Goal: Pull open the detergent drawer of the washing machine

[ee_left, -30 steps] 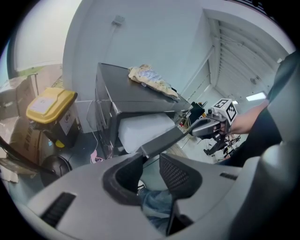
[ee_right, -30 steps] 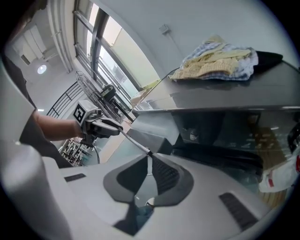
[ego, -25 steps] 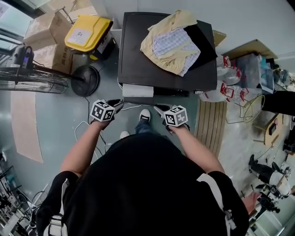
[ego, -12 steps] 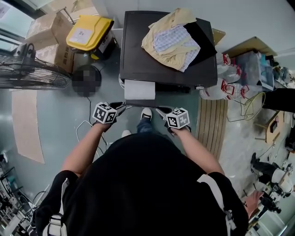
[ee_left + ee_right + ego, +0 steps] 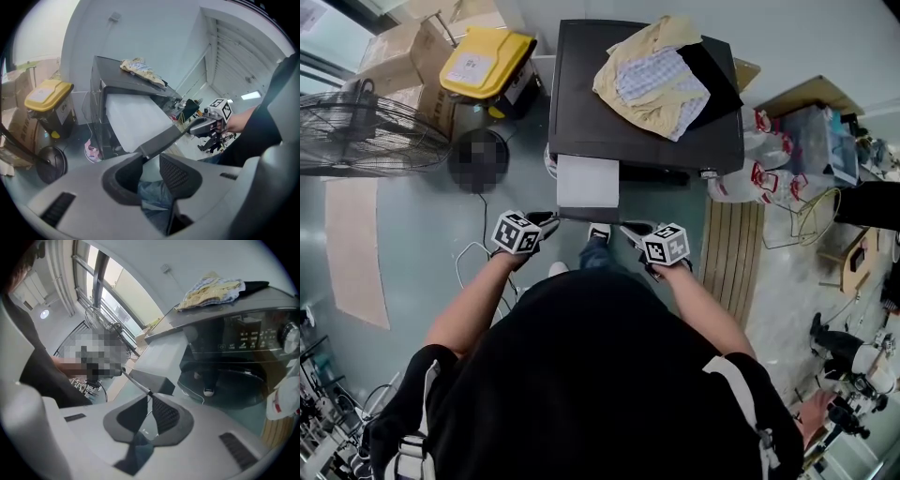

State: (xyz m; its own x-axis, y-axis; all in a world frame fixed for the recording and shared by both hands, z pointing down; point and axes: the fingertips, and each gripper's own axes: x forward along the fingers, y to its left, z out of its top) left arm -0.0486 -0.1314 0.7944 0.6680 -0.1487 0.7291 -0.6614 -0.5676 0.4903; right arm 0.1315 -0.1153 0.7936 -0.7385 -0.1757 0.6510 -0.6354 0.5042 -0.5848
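The dark washing machine (image 5: 581, 103) stands ahead of me with a heap of clothes (image 5: 652, 80) on its top. Its white detergent drawer (image 5: 588, 181) sticks out of the front at the left, ending in a dark grey front strip (image 5: 586, 215). My left gripper (image 5: 551, 217) is shut on the strip's left end, which sits between the jaws in the left gripper view (image 5: 149, 157). My right gripper (image 5: 628, 227) is shut on the strip's right end. In the right gripper view (image 5: 150, 397) the jaws pinch its thin edge. The drawer (image 5: 159, 359) runs back to the machine.
A yellow-lidded bin (image 5: 483, 61) and cardboard boxes (image 5: 398, 52) stand left of the machine, with a floor fan (image 5: 366, 131) beside them. A wooden slatted board (image 5: 731, 253) and bags (image 5: 769, 169) lie to the right. Cables (image 5: 478, 258) trail on the floor.
The white drawer has slid further out of the machine. Both grippers have moved back toward the person, still holding its front strip.
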